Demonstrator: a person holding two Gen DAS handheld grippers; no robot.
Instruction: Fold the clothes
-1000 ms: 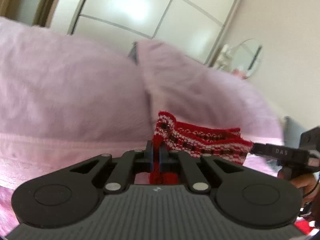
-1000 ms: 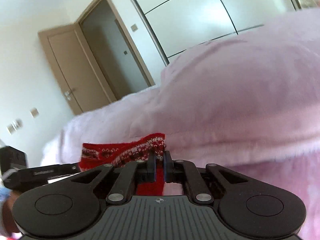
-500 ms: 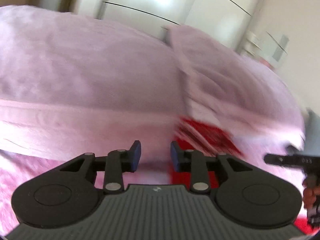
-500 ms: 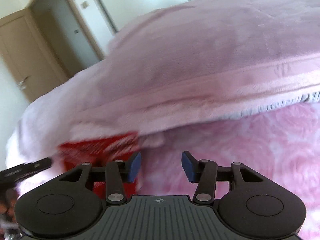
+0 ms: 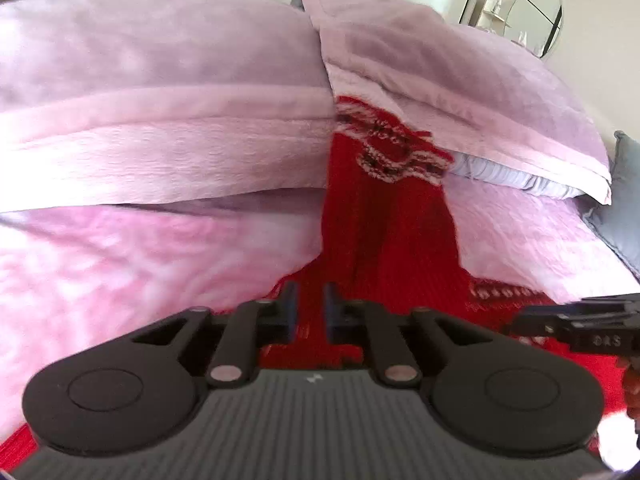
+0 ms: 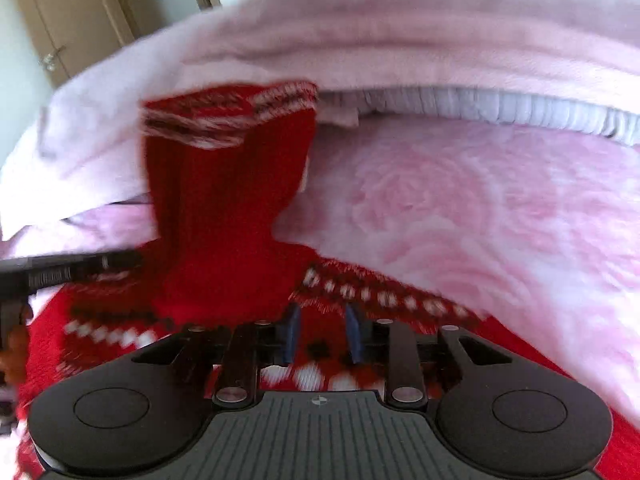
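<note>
A red knitted sweater (image 5: 384,232) with white and dark patterned bands lies on the pink bedspread (image 5: 140,264). One sleeve stretches away toward the pillows, its patterned cuff (image 5: 392,148) resting against them. My left gripper (image 5: 307,312) is open and empty, just above the red knit. My right gripper (image 6: 320,332) is open and empty over the sweater's patterned band (image 6: 380,296); the sleeve (image 6: 228,200) and cuff (image 6: 228,120) show ahead of it. Each gripper's tip shows at the edge of the other's view.
Two pale pink pillows (image 5: 160,64) lie across the head of the bed, the right one (image 5: 460,76) over a grey ruffled edge (image 5: 512,176). A grey cushion (image 5: 624,200) sits far right. A wooden door (image 6: 52,32) and white wardrobe stand behind.
Both grippers were shut on the sleeve's cuff a second ago. They opened, let the cuff drop against the pillows, and pulled back and down over the sweater.
</note>
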